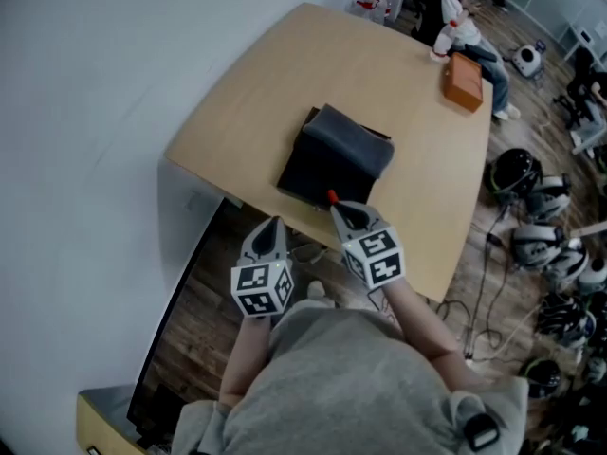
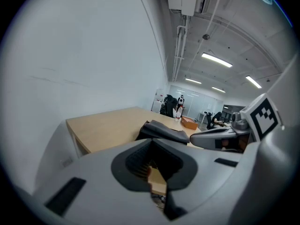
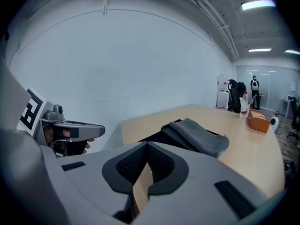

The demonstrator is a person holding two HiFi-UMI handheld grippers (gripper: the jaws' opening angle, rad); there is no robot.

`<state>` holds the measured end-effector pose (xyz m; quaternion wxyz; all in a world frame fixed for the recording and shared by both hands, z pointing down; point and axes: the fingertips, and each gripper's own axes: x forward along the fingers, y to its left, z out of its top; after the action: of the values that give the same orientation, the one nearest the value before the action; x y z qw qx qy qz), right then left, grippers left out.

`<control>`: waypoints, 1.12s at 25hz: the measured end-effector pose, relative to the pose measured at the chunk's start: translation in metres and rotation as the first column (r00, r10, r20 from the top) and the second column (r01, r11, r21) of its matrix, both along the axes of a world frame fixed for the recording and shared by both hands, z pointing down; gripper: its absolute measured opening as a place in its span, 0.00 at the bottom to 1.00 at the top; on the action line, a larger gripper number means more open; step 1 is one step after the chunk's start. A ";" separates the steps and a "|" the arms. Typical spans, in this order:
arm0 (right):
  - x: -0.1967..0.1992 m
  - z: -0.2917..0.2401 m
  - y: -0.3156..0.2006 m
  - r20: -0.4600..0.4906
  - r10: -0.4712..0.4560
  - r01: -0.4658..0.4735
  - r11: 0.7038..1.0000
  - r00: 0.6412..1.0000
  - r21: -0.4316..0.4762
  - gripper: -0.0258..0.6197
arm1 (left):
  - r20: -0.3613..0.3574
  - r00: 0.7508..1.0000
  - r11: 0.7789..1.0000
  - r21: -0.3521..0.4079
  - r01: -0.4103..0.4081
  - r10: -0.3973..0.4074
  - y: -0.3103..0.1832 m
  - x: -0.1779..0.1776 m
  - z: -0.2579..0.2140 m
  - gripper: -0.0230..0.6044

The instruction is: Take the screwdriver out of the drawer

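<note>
Head view: your left gripper (image 1: 274, 224) and right gripper (image 1: 340, 209) hang at the surface (image 1: 360, 64) edge. An orange-red tip (image 1: 332, 196) just ahead of the right jaws may be the screwdriver. Left gripper view: jaws together, empty. Right gripper view: the same, and arriving closed could shove it away.

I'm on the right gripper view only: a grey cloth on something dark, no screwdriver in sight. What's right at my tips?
Observer: The head view shows a small red-orange thing at the right gripper's tip, by the near edge of the black item under the grey cloth; what it is I cannot tell.
Operator: And the left gripper's jaws?
Observer: Together in the left gripper view, nothing between them.
Operator: Is it above the table?
Observer: No, just short of the table's near edge, with floor below.
</note>
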<state>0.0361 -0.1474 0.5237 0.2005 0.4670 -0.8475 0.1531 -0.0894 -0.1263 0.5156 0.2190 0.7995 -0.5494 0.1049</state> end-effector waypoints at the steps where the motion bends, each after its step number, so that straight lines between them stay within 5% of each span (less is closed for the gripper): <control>1: 0.001 0.003 0.000 -0.009 0.004 -0.004 1.000 1.000 -0.015 0.04 | 0.001 1.000 1.000 -0.002 -0.005 0.005 0.001 0.000 0.000 0.04; 12: 0.012 0.044 0.005 -0.135 -0.060 0.022 0.964 0.989 -0.264 0.09 | 0.005 1.000 0.999 -0.040 -0.022 0.022 0.028 0.000 0.000 0.04; 17: 0.011 0.068 0.020 -0.178 -0.151 0.060 0.900 0.972 -0.432 0.23 | -0.005 1.000 0.998 -0.065 0.005 -0.005 0.043 -0.003 0.001 0.04; 28: -0.020 0.100 0.050 -0.205 -0.229 0.055 0.783 0.952 -0.619 0.24 | -0.005 0.998 0.995 -0.070 0.065 -0.065 0.057 -0.027 -0.008 0.04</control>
<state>0.0163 -0.0979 0.6236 0.4636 0.3284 -0.7512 0.3360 -0.1160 -0.0697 0.5079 0.2523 0.7734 -0.5703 0.1140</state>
